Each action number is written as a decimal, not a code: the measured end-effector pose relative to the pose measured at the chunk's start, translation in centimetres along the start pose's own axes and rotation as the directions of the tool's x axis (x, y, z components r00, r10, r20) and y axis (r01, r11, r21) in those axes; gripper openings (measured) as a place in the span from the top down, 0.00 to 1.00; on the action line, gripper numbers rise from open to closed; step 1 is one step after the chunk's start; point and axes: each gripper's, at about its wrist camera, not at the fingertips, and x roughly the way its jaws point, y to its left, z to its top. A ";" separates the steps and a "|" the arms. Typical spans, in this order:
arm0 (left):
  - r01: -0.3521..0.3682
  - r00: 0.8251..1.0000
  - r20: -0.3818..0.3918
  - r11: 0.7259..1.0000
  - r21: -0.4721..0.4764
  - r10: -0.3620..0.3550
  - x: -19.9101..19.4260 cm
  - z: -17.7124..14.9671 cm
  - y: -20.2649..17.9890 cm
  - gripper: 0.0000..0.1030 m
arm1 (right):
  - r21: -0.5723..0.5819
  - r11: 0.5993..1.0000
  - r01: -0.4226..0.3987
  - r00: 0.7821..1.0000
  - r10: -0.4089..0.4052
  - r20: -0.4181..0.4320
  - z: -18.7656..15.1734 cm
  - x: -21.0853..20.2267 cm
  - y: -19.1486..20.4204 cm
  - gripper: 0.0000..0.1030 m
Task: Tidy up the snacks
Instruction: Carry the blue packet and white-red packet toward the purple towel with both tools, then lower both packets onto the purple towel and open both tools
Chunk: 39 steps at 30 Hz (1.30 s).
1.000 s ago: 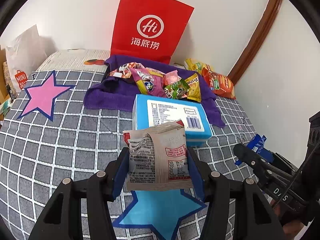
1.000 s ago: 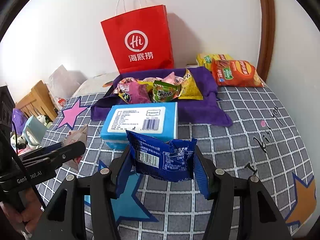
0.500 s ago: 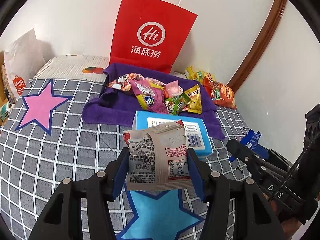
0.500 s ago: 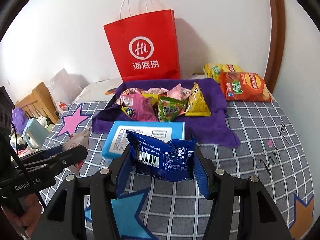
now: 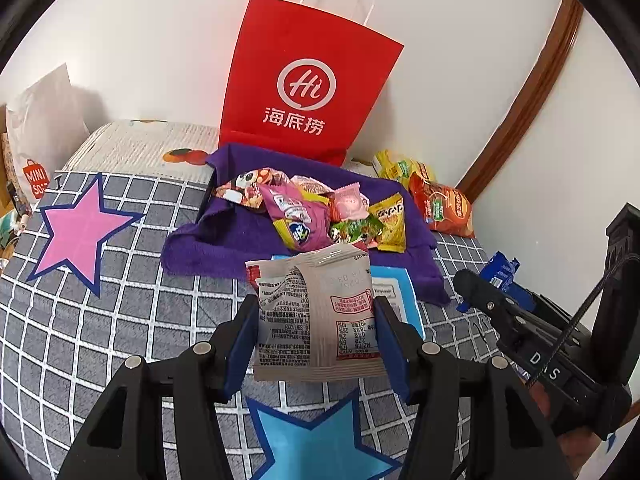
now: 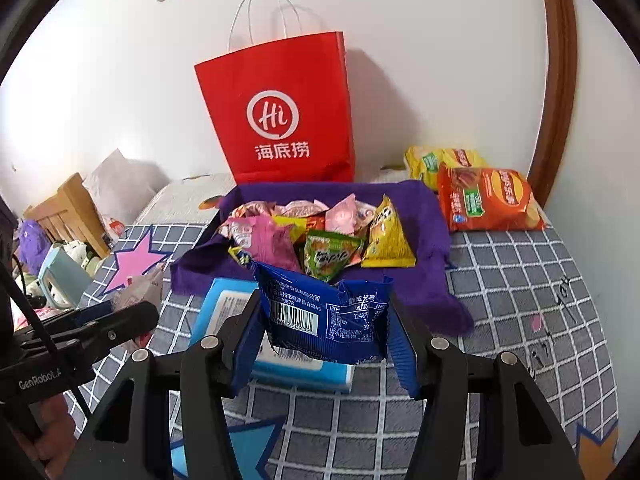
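Blue tissue box (image 6: 224, 312) lies just beyond both fingers; left gripper (image 5: 316, 334) clamps one grey packet (image 5: 316, 320), right gripper (image 6: 326, 334) one blue packet (image 6: 324, 316); two chip bags (image 6: 488, 200) far right.

Bright, even light is filling both views, and colours are reading vivid. The red paper shopping bag (image 6: 280, 108) is casting a soft shadow rightward onto the white wall (image 6: 440, 60) and a pink glow in the left wrist view. Fisheye distortion is bending the brown wooden door frame (image 5: 532, 92), and black vignetting is darkening the corners. Focus is holding sharp throughout.
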 end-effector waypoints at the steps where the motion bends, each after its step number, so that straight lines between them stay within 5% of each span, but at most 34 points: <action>1: -0.002 1.000 0.002 1.000 0.001 0.002 0.1 0.2 0.0 0.48 | -0.001 1.000 0.007 1.000 -0.007 -0.001 0.3 0.2 0.0 0.45; 22: -0.031 0.999 0.038 0.999 -0.020 0.032 1.6 5.0 2.4 0.48 | 0.019 0.999 0.030 0.999 -0.031 0.011 5.9 2.8 -1.4 0.45; 39: -0.031 0.999 0.017 0.999 0.038 0.030 7.0 10.2 0.9 0.48 | 0.037 0.999 -0.001 0.999 0.003 -0.053 10.1 10.2 -2.0 0.45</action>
